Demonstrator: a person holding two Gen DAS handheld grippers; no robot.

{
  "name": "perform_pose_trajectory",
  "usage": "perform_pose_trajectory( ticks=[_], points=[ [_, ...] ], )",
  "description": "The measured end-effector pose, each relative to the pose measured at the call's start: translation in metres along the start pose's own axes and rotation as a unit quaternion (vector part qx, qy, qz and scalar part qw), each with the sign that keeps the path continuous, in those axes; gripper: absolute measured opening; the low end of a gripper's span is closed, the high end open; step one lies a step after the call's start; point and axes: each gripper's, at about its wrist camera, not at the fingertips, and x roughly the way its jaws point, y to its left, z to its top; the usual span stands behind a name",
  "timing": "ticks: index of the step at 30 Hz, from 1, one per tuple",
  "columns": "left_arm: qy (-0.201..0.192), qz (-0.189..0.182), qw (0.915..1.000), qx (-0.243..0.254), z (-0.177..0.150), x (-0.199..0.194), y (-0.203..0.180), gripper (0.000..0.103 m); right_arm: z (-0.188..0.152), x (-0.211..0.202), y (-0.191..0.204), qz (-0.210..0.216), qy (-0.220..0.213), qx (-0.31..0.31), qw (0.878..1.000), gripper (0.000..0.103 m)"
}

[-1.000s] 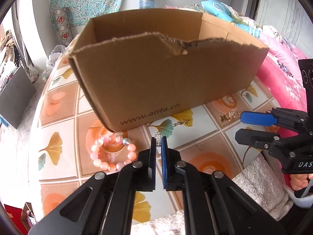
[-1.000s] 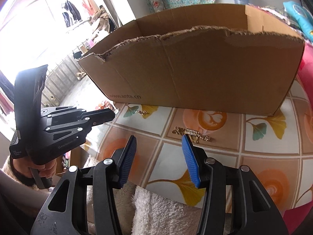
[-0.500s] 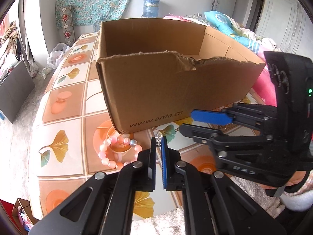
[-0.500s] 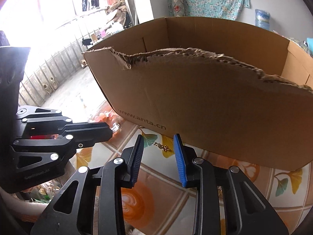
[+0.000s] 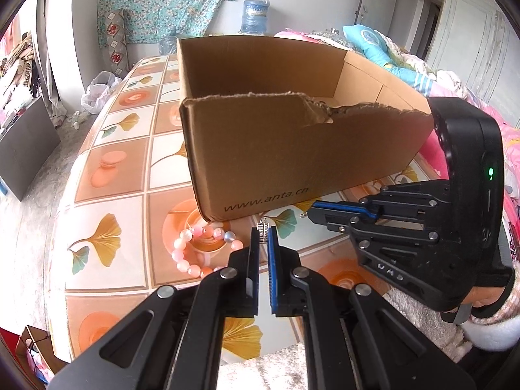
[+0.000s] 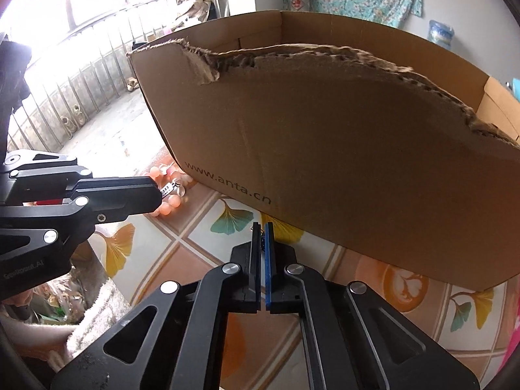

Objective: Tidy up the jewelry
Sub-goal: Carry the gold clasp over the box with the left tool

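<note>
**Q:** What does the box hold?

**A:** The open cardboard box [image 5: 292, 149], torn along its corrugated front rim, stands just beyond both claws on the tile-patterned counter [image 5: 107, 237]; its contents cannot be made out.

**Q:** And the claws?

**A:** The left claw [image 5: 264, 232] is pinched nearly closed on a small silvery ribbed clasp [image 5: 262, 227]. Left of its tips lies a ring of smooth pink beads, the bracelet [image 5: 201, 250]. The right claw [image 6: 262, 227] is squeezed narrow on a thin dark chain [image 6: 261, 243], close before the box's printed front wall.
</note>
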Motion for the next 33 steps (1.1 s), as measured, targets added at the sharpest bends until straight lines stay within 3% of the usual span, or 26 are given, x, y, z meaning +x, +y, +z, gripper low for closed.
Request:
perform_pose_trajectory(
  ticks=[7, 14, 19, 22, 26, 33],
  points=[
    [-0.013, -0.002, 0.9999, 0.004, -0.002, -0.011, -0.002, 0.004, -0.016, -0.048, -0.031, 0.033, -0.027, 0.049, 0.998, 0.000],
    [-0.042, -0.017, 0.9989, 0.010, 0.003, -0.039, -0.010, 0.004, -0.005, -0.099, -0.042, 0.053, -0.078, 0.060, 0.994, 0.000],
    [-0.092, -0.073, 0.9929, 0.016, 0.025, -0.081, -0.019, 0.004, 0.020, -0.139, -0.042, 0.073, -0.134, 0.059, 0.987, 0.000],
    [-0.110, -0.106, 0.9880, 0.021, 0.049, -0.095, -0.025, 0.004, 0.039, -0.141, -0.049, 0.087, -0.153, 0.061, 0.982, 0.000],
    [-0.106, -0.123, 0.9864, 0.029, 0.085, -0.085, -0.033, 0.004, 0.062, -0.130, -0.071, 0.084, -0.142, 0.079, 0.983, 0.000],
    [-0.024, -0.143, 0.9890, 0.030, 0.140, -0.009, -0.050, 0.004, 0.080, -0.090, -0.120, 0.037, -0.060, 0.125, 0.990, 0.000]
  ],
)
